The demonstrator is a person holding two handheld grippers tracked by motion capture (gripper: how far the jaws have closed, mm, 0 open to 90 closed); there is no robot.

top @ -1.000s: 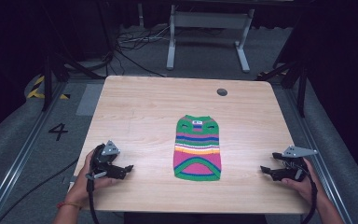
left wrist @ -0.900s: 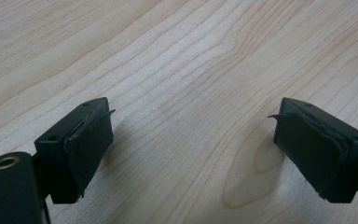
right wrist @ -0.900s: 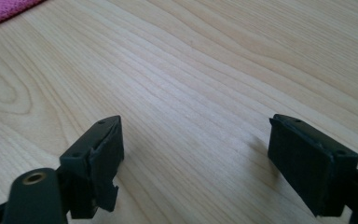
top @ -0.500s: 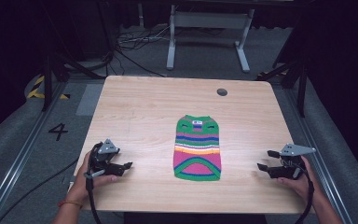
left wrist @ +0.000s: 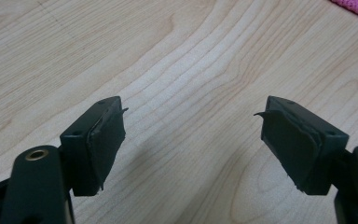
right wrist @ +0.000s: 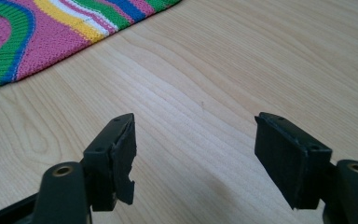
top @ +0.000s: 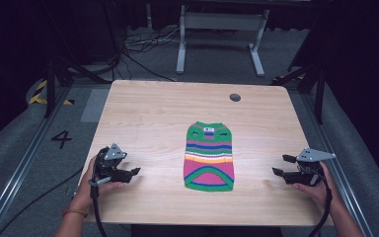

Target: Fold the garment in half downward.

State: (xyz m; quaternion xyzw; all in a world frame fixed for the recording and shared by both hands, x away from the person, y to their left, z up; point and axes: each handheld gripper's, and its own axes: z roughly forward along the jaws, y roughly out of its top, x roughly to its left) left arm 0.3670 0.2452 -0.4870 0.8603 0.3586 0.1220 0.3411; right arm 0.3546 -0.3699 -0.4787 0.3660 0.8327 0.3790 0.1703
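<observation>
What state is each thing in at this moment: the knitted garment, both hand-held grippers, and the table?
Striped knitted garment: lies flat and spread out on the table, neck end away from the person, untouched.
Left hand-held gripper: open, nothing between its jaws, which have just been closing a little; apart from the garment.
Right hand-held gripper: open, nothing between its jaws, which have just been closing a little; apart from the garment.
Wooden table: bears the garment at its middle.

A lab: floor cables [top: 143, 42], metal rails [top: 22, 163], a bare wooden table [top: 148, 113].
</observation>
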